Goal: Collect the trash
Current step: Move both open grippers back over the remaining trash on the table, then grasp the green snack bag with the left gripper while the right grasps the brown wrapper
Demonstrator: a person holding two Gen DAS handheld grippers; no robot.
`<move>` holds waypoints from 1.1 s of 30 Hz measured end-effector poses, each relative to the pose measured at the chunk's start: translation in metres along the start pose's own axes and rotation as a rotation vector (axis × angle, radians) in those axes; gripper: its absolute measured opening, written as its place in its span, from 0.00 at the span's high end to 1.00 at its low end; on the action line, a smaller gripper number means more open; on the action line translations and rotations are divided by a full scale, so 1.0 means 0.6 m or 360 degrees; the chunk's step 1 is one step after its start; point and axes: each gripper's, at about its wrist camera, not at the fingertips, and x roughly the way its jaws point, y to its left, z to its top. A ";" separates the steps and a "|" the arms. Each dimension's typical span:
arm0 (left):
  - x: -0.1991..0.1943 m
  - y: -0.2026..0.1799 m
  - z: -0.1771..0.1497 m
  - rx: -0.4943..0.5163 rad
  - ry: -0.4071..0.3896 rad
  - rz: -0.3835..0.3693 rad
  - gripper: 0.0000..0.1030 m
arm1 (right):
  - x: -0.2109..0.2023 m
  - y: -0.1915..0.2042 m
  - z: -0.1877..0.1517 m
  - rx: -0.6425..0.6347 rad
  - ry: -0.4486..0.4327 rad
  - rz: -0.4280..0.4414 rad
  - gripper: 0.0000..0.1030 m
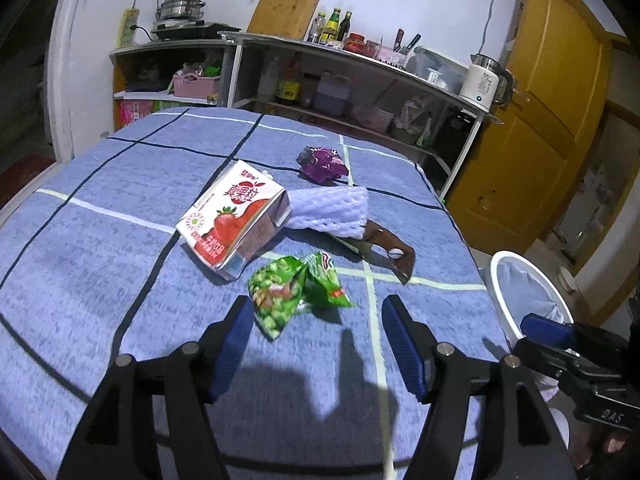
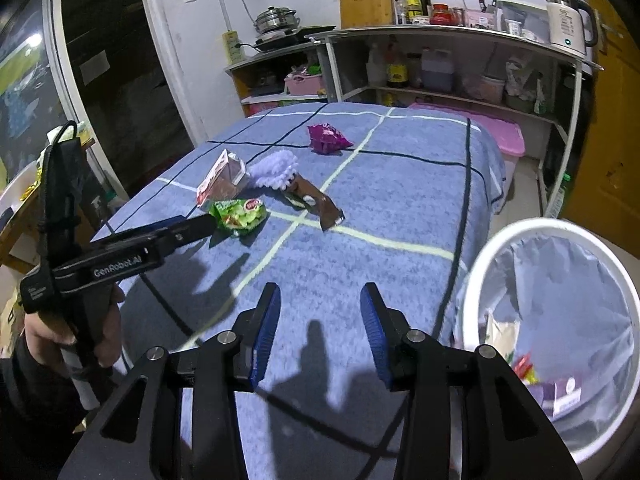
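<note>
Trash lies on a blue checked tablecloth [image 1: 100, 248]: a green snack bag [image 1: 288, 292], a red-and-white strawberry drink carton [image 1: 236, 220], a white foam net [image 1: 332, 210], a brown wrapper [image 1: 390, 252] and a purple wrapper [image 1: 322, 164]. My left gripper [image 1: 318, 316] is open, with the green bag just ahead by its left finger. My right gripper [image 2: 320, 312] is open and empty over the cloth's near right part. The white-rimmed trash bin [image 2: 560, 316] stands to its right, holding some scraps. The green bag [image 2: 240, 214], carton [image 2: 222, 182] and purple wrapper [image 2: 326, 140] also show there.
The left gripper [image 2: 208, 222] shows in the right view, reaching to the green bag. Shelves [image 1: 360, 92] with bottles, a kettle [image 1: 484, 80] and a pot stand behind the table. A yellow door [image 1: 552, 112] is at right. A pink box [image 2: 504, 136] sits beyond the table.
</note>
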 end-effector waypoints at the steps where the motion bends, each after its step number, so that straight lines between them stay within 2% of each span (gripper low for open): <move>1: 0.006 0.000 0.002 -0.0005 0.0006 0.0002 0.33 | 0.005 0.000 0.005 -0.0006 0.0000 0.0002 0.54; 3: 0.018 0.002 0.007 -0.0016 0.0019 0.0006 0.33 | 0.017 0.002 0.015 -0.0022 0.0005 0.0002 0.51; 14: 0.060 0.019 0.007 -0.0080 0.0124 0.0042 0.34 | 0.109 -0.001 0.079 -0.0114 0.0075 -0.0009 0.51; 19: 0.063 0.019 0.001 -0.0071 0.0129 0.0055 0.47 | 0.151 0.004 0.101 -0.0162 0.0117 -0.0011 0.51; 23: 0.062 0.020 -0.002 -0.0057 0.0119 0.0046 0.49 | 0.183 0.007 0.111 -0.0188 0.0168 -0.0020 0.51; 25: 0.061 0.020 -0.003 -0.0051 0.0120 0.0039 0.56 | 0.194 0.005 0.115 -0.0180 0.0188 -0.0015 0.51; 27: 0.062 0.020 -0.002 -0.0049 0.0121 0.0032 0.57 | 0.202 0.003 0.117 -0.0174 0.0206 -0.0001 0.51; 28: 0.062 0.020 -0.002 -0.0047 0.0122 0.0025 0.59 | 0.202 0.003 0.117 -0.0175 0.0207 0.0006 0.53; 30: 0.061 0.019 -0.002 -0.0038 0.0124 0.0016 0.61 | 0.202 0.004 0.115 -0.0179 0.0215 0.0012 0.69; 32: 0.060 0.017 -0.002 -0.0030 0.0124 0.0005 0.63 | 0.204 0.006 0.115 -0.0177 0.0220 0.0002 0.79; 33: 0.058 0.016 -0.002 -0.0028 0.0124 -0.0003 0.67 | 0.203 0.006 0.114 -0.0175 0.0222 0.0000 0.84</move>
